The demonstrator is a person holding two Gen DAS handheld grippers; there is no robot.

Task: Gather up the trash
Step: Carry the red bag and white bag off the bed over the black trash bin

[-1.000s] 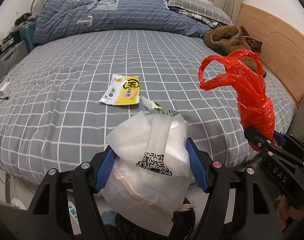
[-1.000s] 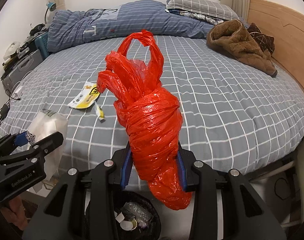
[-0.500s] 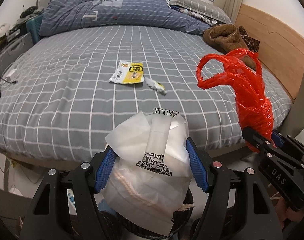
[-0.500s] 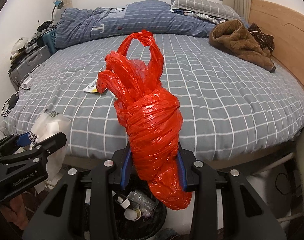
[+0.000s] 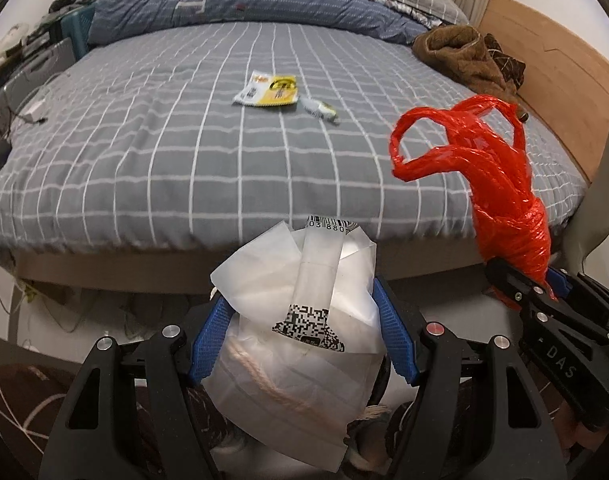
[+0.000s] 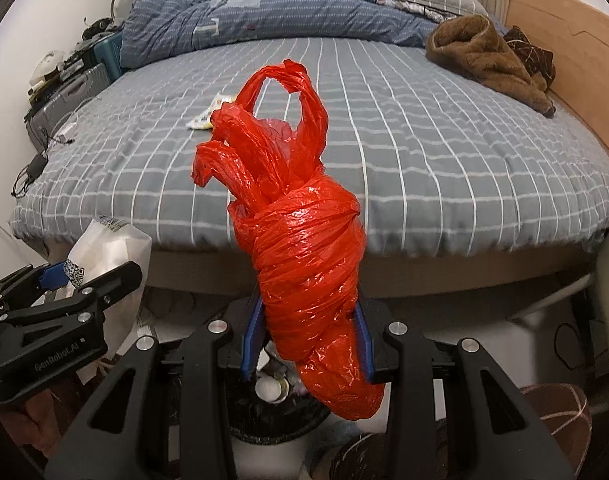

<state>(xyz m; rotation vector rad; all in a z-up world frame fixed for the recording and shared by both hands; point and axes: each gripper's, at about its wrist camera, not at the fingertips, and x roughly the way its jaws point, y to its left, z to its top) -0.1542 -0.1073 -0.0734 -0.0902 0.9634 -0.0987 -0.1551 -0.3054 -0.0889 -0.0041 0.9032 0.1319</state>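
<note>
Your left gripper [image 5: 300,344] pinches the white bag [image 5: 300,340]; your right gripper [image 6: 306,344] pinches the red bag [image 6: 304,256] above the bin [image 6: 276,412]. Neither is dropped yet, and the yellow wrapper [image 5: 266,90] remains on the bed [image 5: 144,160]

Left hand-held gripper [image 5: 304,340] clamps a white bag [image 5: 300,320]; right hand-held gripper [image 5: 524,284] clamps a red bag [image 5: 500,184].

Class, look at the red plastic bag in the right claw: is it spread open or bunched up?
Bunched up. The red plastic bag is twisted and wound round itself into a tight bundle, its handles sticking up, clamped in the right claw.
</note>
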